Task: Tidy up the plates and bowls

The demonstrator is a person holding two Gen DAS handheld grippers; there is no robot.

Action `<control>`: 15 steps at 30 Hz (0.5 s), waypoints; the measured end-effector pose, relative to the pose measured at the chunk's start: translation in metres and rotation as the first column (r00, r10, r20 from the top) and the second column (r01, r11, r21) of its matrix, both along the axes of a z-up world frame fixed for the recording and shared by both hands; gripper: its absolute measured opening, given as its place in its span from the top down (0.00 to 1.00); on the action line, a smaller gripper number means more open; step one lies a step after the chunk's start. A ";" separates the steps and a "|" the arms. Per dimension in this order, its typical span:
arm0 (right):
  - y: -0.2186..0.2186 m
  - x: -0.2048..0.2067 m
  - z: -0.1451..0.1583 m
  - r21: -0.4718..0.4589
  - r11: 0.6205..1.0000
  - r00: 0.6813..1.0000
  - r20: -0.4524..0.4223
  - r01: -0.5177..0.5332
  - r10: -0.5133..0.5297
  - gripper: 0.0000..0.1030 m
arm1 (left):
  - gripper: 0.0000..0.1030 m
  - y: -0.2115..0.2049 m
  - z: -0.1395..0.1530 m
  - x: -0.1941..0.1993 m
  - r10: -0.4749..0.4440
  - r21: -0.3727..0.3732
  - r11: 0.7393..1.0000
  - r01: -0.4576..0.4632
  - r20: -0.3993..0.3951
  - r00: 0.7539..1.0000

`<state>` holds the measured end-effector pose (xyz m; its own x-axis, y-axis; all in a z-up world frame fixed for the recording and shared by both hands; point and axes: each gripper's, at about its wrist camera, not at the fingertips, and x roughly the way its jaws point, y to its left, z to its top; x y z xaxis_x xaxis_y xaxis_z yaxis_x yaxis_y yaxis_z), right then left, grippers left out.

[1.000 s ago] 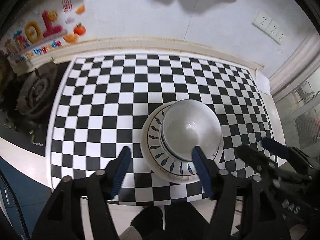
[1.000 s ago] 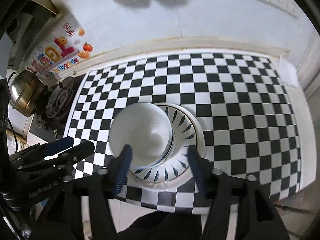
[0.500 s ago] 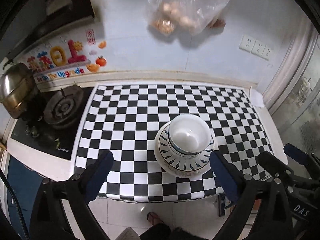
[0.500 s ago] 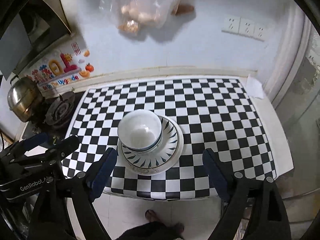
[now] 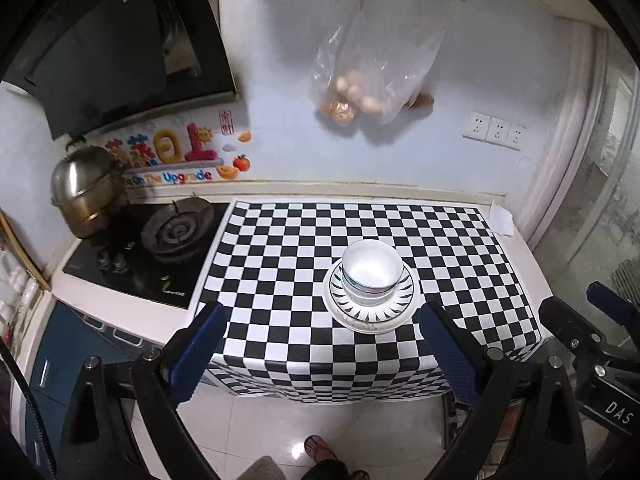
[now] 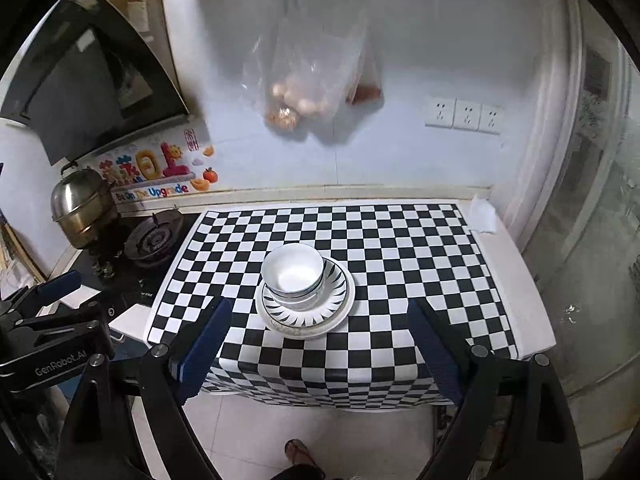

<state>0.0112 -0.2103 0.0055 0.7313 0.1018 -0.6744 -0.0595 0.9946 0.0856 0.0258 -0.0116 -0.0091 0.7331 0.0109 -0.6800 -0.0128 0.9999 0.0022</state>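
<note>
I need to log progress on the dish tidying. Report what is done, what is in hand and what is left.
Done: the white bowls with blue rims sit nested on the stacked white plates with dark leaf-pattern rims, on the black-and-white checkered counter. In hand: nothing; the left tongs and right tongs are open and empty. Left: no other loose dishes show, so the stacking looks finished.

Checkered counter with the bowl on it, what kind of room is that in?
Most likely a home kitchen: a gas burner beside the checkered counter, a metal pot on the stove, and a range hood above.
</note>
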 end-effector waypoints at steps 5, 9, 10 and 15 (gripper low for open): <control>-0.009 -0.047 0.018 -0.016 1.000 0.999 0.041 0.004 -0.003 0.10 | 0.04 -0.009 0.012 -0.035 0.007 -0.007 1.000 -0.007 0.028 1.000; -0.019 -0.075 0.027 -0.011 1.000 0.999 0.050 0.003 -0.003 0.10 | 0.04 -0.017 0.019 -0.058 0.010 0.015 1.000 -0.011 0.049 0.999; -0.021 -0.081 0.028 -0.010 1.000 0.999 0.053 0.003 -0.002 0.10 | 0.04 -0.019 0.021 -0.064 0.009 0.014 1.000 -0.010 0.051 0.999; -0.030 -0.105 0.036 -0.010 1.000 0.998 0.069 0.006 -0.005 0.09 | 0.04 -0.024 0.027 -0.081 0.019 0.031 0.999 -0.022 0.078 0.997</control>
